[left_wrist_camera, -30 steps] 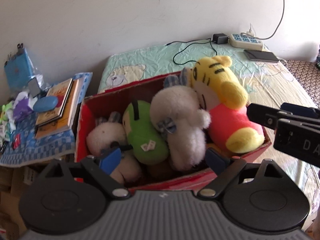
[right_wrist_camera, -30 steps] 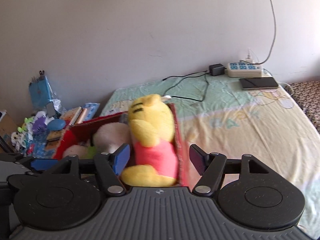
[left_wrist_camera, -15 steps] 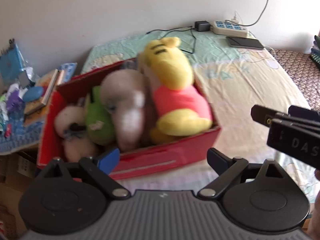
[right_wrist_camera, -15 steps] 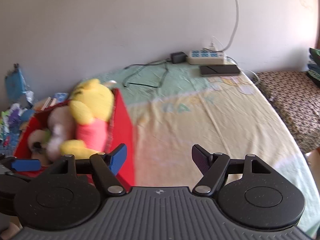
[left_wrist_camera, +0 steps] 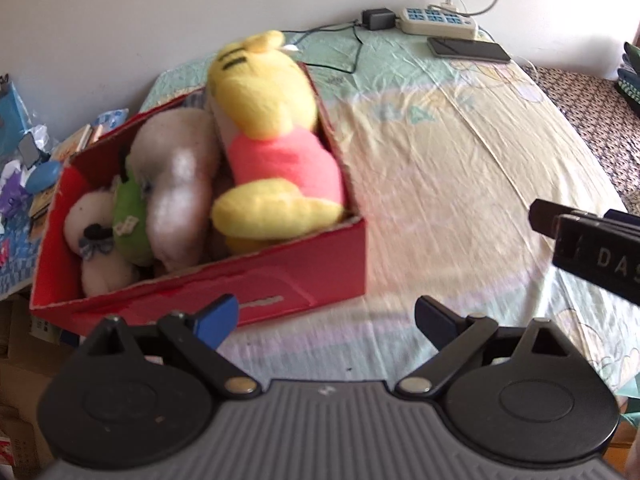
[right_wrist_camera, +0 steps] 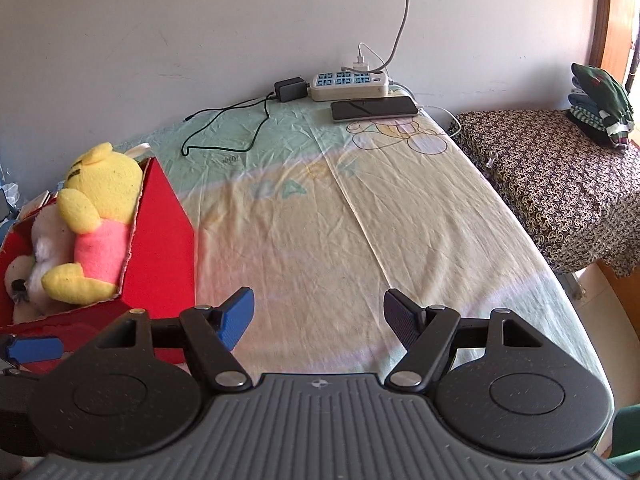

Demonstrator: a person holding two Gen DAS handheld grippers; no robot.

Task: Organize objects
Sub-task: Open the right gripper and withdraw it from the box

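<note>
The red box (left_wrist_camera: 280, 280) sits on the left part of the bed sheet (left_wrist_camera: 440, 168), with 4 plush toys packed side by side inside it; the yellow bear in a pink shirt (left_wrist_camera: 276, 140) lies at the right end against the box wall, its head rising past the far rim; beside it lies a pale grey plush (left_wrist_camera: 176, 184), then a green plush (left_wrist_camera: 128, 216), then a small white plush (left_wrist_camera: 96, 232) at the left end. The left gripper (left_wrist_camera: 326, 318) hovers just in front of the box's near wall, its jaws spread wide with nothing between them; its blue left fingertip (left_wrist_camera: 218, 316) overlaps the lower front of the box in view, though whether it touches cannot be told. The right gripper (right_wrist_camera: 318, 316) hangs over bare sheet to the right of the box, jaws likewise wide and holding nothing. At the far edge of the bed, against the wall, lie a white power strip (right_wrist_camera: 350, 84), a black charger (right_wrist_camera: 290, 89) and a phone (right_wrist_camera: 374, 109); a patterned cloth (right_wrist_camera: 540, 168) covers the surface to the right, with folded clothes (right_wrist_camera: 600, 104) on it.
</note>
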